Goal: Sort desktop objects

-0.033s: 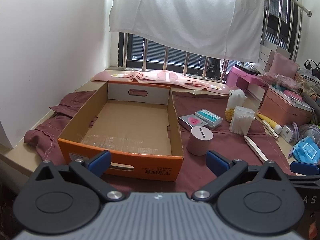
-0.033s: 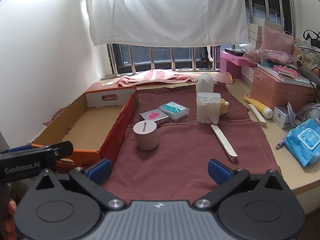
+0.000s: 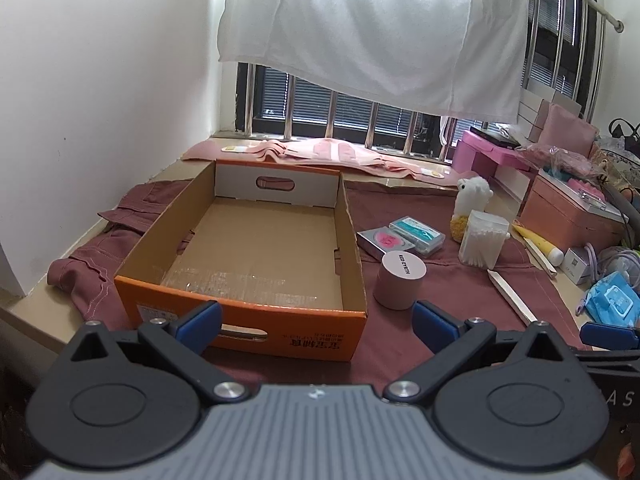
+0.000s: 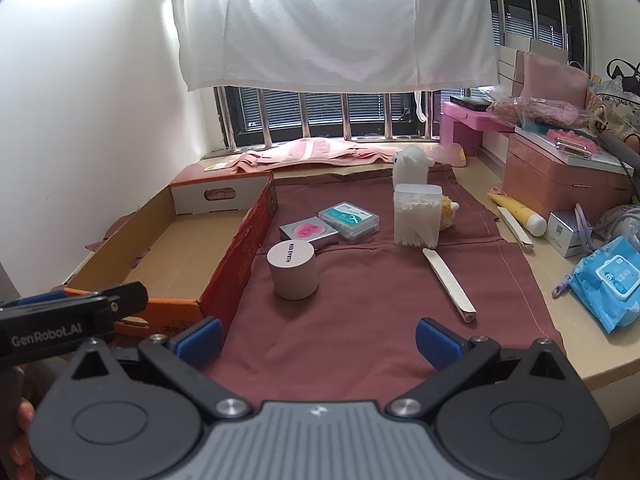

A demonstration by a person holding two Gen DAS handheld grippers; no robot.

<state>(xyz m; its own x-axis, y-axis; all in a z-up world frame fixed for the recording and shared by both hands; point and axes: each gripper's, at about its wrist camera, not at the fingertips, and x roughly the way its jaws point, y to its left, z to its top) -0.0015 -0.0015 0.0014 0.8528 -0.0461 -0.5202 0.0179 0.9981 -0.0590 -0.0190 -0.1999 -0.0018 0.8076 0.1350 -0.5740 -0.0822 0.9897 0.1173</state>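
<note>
Grippers first, nearest the lens: the left gripper (image 3: 316,322) and the right gripper (image 4: 318,338) both stand with their blue pads spread as wide as they go, and nothing sits between the jaws of either. In the right wrist view the left tool also shows side-on at the lower left edge, and a fingertip of the person's hand (image 4: 18,436) is cut off by the frame there.

Just beyond the left gripper sits the orange cardboard box (image 3: 248,312), open-topped; its floor is bare cardboard with a strip of clear tape. The left wrist view looks straight into it, while the right wrist view sees only its red outer side wall and part of the floor.

Beside the box, on the maroon cloth (image 4: 360,320), stands the pink round jar (image 4: 293,270), upright, its lid lettering too small to read surely. Right of it lies the pale flat stick (image 4: 450,284), apart from the rest. Farther on, the silver compact with a pink heart (image 4: 308,232) touches the teal-topped clear case (image 4: 349,220). The clear tub of cotton swabs (image 4: 416,218) stands upright near them, half hiding a white plush toy (image 3: 474,194) behind it; the toy's lower body is hard to make out.

At the right edge a blue wipes pack (image 4: 608,280) lies on the bare counter, clipped in the left view. A white towel (image 3: 372,28) hangs over the barred window.
</note>
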